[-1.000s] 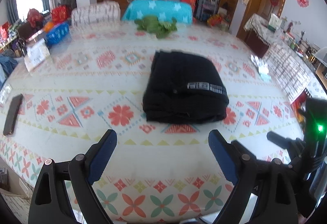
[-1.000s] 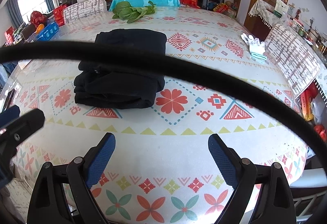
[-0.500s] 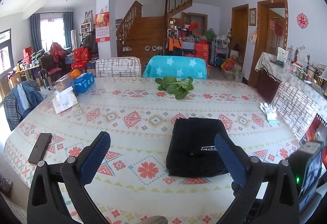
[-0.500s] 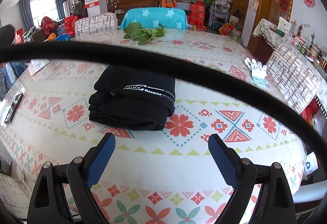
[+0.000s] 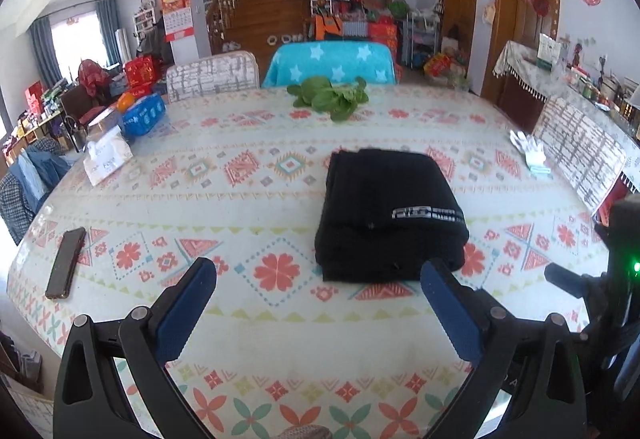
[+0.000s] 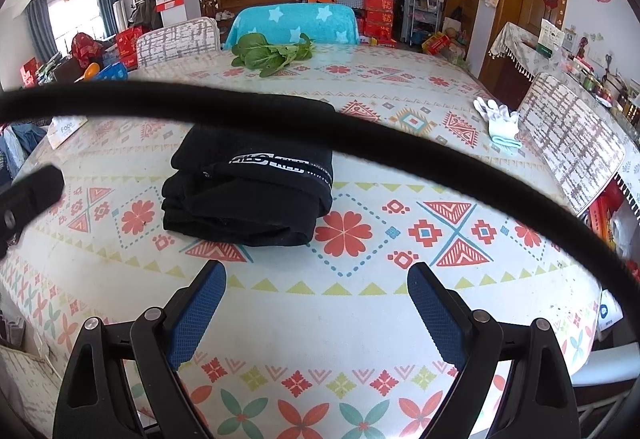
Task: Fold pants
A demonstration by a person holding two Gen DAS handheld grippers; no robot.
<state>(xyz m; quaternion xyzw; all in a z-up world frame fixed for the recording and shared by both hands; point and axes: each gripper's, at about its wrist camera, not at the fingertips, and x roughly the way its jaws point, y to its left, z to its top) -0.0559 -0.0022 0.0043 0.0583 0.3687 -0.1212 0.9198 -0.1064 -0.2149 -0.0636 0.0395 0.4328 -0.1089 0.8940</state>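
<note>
Left wrist view: black pants (image 5: 386,215), folded soft bundle on worktop (image 5: 248,319), likely limp, best pinched at thick edge; left tool (image 5: 318,289) and right tool (image 6: 316,289) both wide open, empty.

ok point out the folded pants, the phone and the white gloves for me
folded pants (image 5: 384,207), left wrist view, on the flat top layer above the white logo band
phone (image 5: 66,257), left wrist view, on the middle of its dark face
white gloves (image 6: 498,115), right wrist view, on the palm area
</note>
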